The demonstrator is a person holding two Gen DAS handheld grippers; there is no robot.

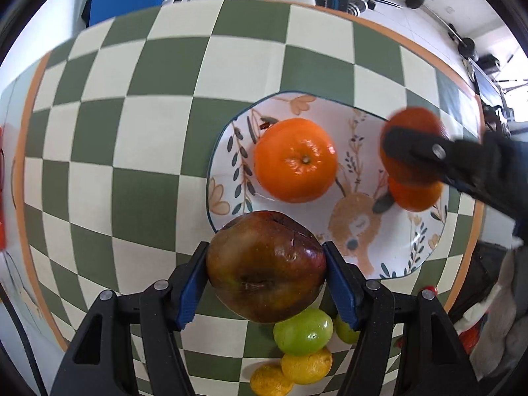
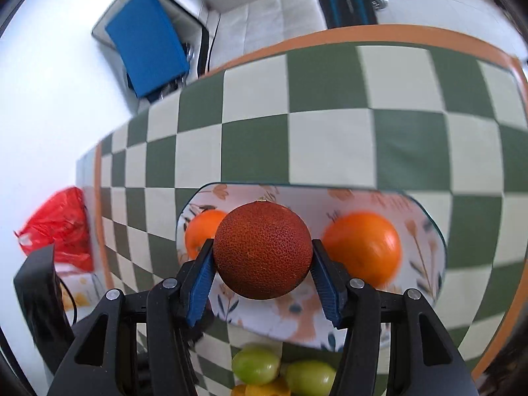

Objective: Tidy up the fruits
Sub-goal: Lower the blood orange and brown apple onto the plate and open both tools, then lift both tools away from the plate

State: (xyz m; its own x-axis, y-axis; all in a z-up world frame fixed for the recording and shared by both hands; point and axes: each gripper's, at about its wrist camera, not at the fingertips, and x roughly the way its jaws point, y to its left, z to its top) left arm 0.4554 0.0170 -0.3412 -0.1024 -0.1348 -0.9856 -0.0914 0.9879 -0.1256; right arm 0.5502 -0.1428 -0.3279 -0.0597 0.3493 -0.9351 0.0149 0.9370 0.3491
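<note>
My left gripper (image 1: pixel 264 259) is shut on a dark red apple (image 1: pixel 260 274), held just above the near rim of a flowered plate (image 1: pixel 359 122). One bright orange (image 1: pixel 295 160) lies on the plate's left half. At the plate's right side my right gripper (image 1: pixel 407 148) holds a dark red-orange fruit (image 1: pixel 412 118) over a second orange (image 1: pixel 417 196). In the right wrist view that gripper (image 2: pixel 262 247) is shut on the dark red-orange fruit (image 2: pixel 262 250) above the plate (image 2: pixel 280 316), with an orange on either side (image 2: pixel 363 249) (image 2: pixel 199 231).
Two green fruits (image 1: pixel 303 331) (image 2: pixel 255 364) and two lemons (image 1: pixel 307 364) lie on the green-and-cream checked cloth (image 1: pixel 148 115) in front of the plate. A red bag (image 2: pixel 59 227) sits past the table's left edge. A blue panel (image 2: pixel 148 43) stands beyond the far edge.
</note>
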